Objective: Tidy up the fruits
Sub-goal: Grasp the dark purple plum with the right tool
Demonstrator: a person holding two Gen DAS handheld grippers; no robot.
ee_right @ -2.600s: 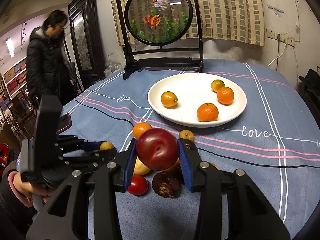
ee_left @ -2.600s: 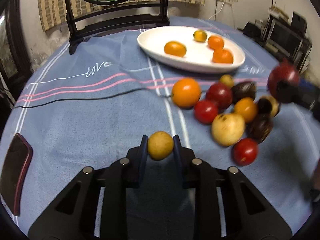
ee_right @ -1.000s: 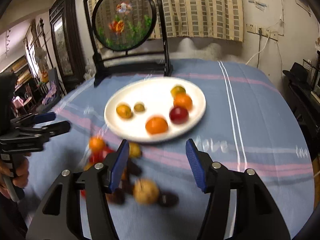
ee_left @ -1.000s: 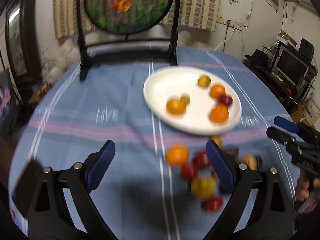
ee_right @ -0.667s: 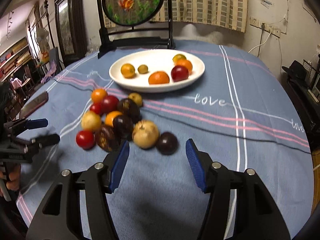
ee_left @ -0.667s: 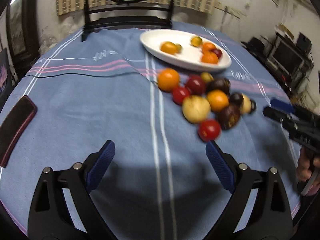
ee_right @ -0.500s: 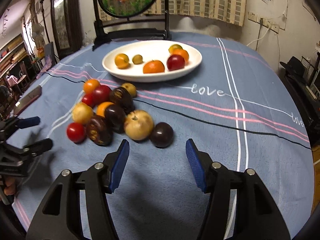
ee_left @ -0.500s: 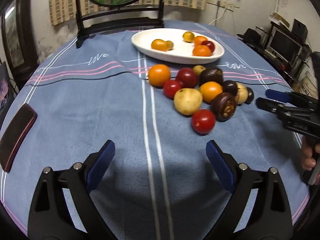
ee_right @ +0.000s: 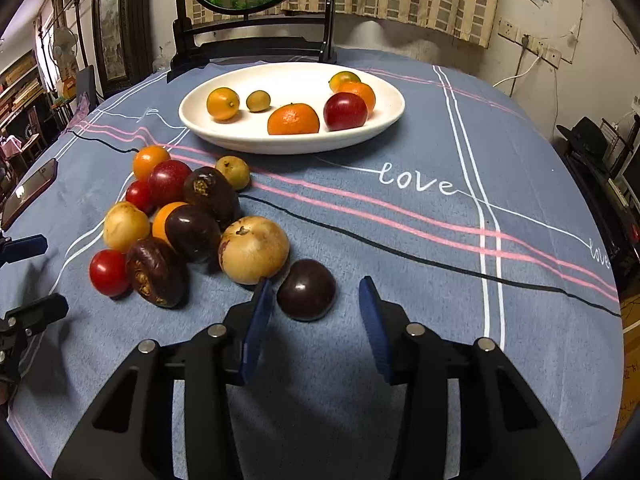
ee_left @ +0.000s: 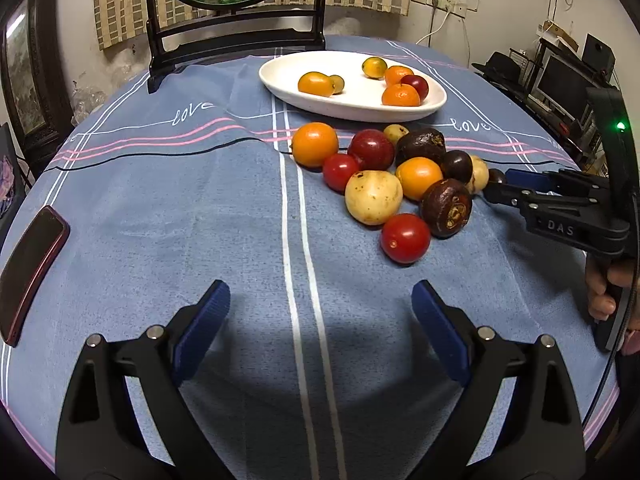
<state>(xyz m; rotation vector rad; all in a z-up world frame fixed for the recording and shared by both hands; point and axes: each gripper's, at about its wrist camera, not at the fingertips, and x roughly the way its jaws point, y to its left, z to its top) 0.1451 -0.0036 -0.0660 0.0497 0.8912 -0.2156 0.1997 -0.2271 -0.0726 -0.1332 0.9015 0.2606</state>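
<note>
- Fruits were split between two places: six sat in the white plate (ee_right: 390,118), among them a red plum (ee_right: 345,111) and a mandarin (ee_right: 293,119), while a pile lay on the blue tablecloth (ee_right: 400,240) just in front of the plate.
- Right gripper (ee_right: 316,312) stood wide and empty, low over the cloth, with a dark plum (ee_right: 306,289) between its fingers but not yet pinched; the left pad (ee_right: 259,312) was closer to it than the right one.
- A tan fruit (ee_right: 253,249) lay just beside that plum, almost touching the left pad.
- Left gripper (ee_left: 320,328) was also wide and empty, hovering well short of the pile; the nearest piece to it was a red tomato (ee_left: 405,238).
- Judged from this, the step in hand was the pick of the dark plum by the right gripper.
- The next move would call for centring the fingers on the plum, closing gently without nudging the tan fruit, then lifting and carrying it to a bare part of the plate.
</note>
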